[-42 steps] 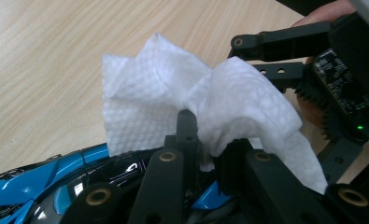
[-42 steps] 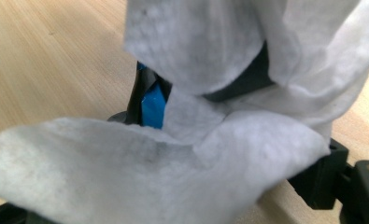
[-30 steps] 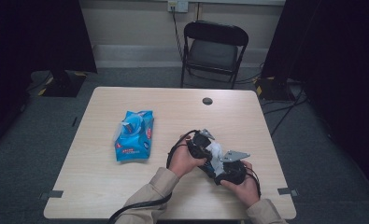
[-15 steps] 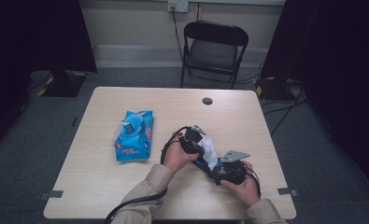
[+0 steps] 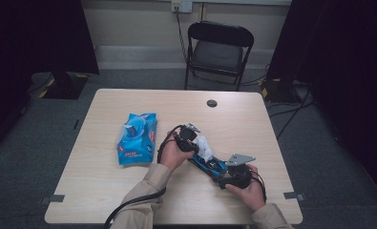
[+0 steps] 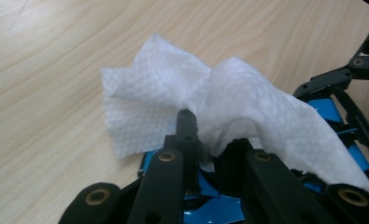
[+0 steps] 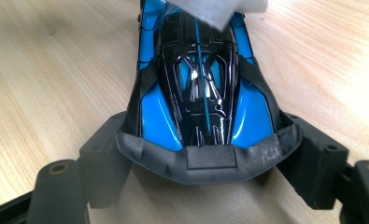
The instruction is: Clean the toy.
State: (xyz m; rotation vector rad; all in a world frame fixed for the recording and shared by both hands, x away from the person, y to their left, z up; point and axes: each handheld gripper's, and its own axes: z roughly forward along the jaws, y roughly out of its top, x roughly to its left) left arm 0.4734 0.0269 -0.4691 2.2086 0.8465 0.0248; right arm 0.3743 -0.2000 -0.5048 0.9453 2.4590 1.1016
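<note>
Jaws of the left gripper (image 6: pixel 205 154) were clenched on a white wipe (image 6: pixel 229 102), which draped over the blue and black toy car (image 7: pixel 201 88). Jaws of the right gripper (image 7: pixel 203 182) stood wide and clamped the car's black end from both sides, holding it just above the desk (image 5: pixel 253 119).

Position, high view: car (image 5: pixel 214 165) lay between the two hands near the desk's front right, the wipe (image 5: pixel 203 148) on its far end, the left gripper (image 5: pixel 188 138) against it, the right gripper (image 5: pixel 234 176) at the near end.

Other items: blue wipes pack (image 5: pixel 137 137), flat on the desk left of the hands, well apart from the car; small dark disc (image 5: pixel 212 103) near the far edge; black folding chair (image 5: pixel 218 52) behind the desk.
</note>
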